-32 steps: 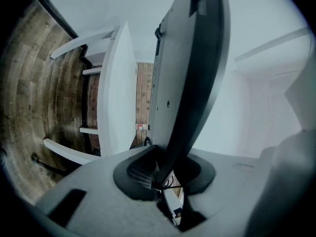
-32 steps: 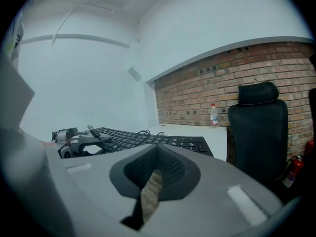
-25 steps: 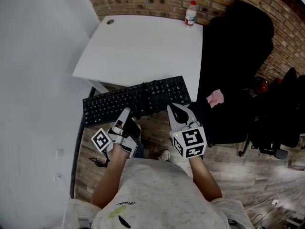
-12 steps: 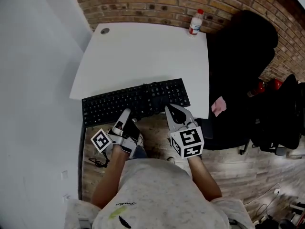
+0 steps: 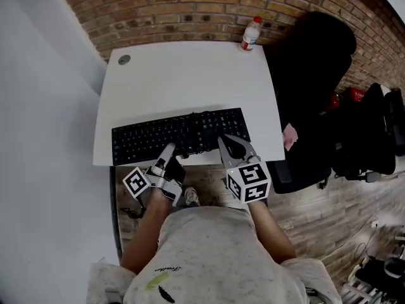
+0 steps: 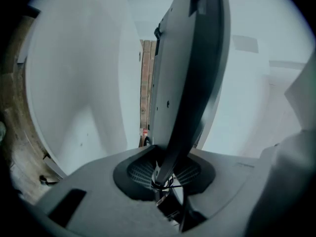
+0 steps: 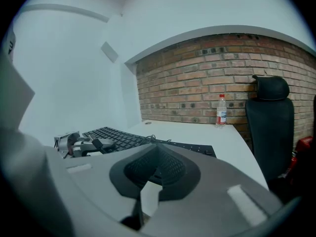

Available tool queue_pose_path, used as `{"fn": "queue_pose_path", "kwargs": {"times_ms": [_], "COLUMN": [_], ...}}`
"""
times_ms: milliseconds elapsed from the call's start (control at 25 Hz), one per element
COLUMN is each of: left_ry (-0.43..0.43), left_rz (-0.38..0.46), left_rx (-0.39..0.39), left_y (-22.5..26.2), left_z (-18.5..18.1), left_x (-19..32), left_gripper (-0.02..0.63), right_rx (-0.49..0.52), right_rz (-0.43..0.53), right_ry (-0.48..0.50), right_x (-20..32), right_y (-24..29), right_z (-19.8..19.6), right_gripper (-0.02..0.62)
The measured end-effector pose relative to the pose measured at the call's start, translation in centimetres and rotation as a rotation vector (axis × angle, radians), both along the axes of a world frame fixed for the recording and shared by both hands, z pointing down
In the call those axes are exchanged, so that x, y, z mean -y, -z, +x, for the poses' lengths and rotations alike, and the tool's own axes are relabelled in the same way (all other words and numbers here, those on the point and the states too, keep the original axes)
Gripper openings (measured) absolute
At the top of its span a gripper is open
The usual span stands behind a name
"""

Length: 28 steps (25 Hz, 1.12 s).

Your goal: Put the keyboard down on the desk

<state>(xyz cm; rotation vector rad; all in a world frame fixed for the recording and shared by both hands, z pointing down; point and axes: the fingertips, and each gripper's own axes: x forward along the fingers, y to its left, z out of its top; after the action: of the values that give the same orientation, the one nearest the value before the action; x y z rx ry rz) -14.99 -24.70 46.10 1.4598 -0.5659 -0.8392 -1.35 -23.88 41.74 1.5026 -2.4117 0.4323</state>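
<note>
Left gripper clamps the black keyboard's near edge. Right gripper, jaws together and empty, sits at that edge. The keyboard lies crosswise ahead, over the desk's front.

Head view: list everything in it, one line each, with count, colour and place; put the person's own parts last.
white rectangular desk: one, white, centre, against the wall.
black computer keyboard: one, black, over the desk's near edge.
clear plastic bottle with red cap: one, clear with a white label, upright at the desk's far right corner.
round grey cable cap: one, grey, desk's far left corner.
black office chair: one, black, right of the desk.
small pink item: one, pink, on the chair.
red-brown brick wall: one, behind the desk.
wood-plank floor: one, brown-grey, lower right.
left gripper: one, grey, fingers shut on the keyboard's near edge.
right gripper: one, grey, likewise.
grey T-shirt: one, bottom centre.
</note>
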Motion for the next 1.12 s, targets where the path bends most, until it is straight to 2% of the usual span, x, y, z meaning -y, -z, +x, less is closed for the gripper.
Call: {"fn": "queue_pose_path", "kwargs": {"times_ms": [240,520,840,1120], "left_ry": [-0.075,-0.107,-0.107,-0.102], "left_rz": [-0.007,-0.023,-0.048,-0.093], "left_rx": [-0.003,0.005,0.006,0.010], "left_y": [-1.1,-2.2,-3.2,-5.7], "left_z": [0.1,1.3,1.8,3.5], "left_x": [3.8,6.0,7.0,13.8], "left_gripper": [0.077,0.077,0.078,0.078], "right_rx": [-0.018,-0.033,-0.021,-0.012], "right_rz": [-0.019,-0.027,-0.047,-0.082], "right_ry": [-0.073,-0.110,-0.060,-0.044], "right_x": [2.0,3.1,4.6,11.6], "right_y": [-0.6,-1.2,-2.6,-5.1], "right_z": [0.0,1.2,1.2,3.4], "right_gripper": [0.008,0.008,0.008,0.008]}}
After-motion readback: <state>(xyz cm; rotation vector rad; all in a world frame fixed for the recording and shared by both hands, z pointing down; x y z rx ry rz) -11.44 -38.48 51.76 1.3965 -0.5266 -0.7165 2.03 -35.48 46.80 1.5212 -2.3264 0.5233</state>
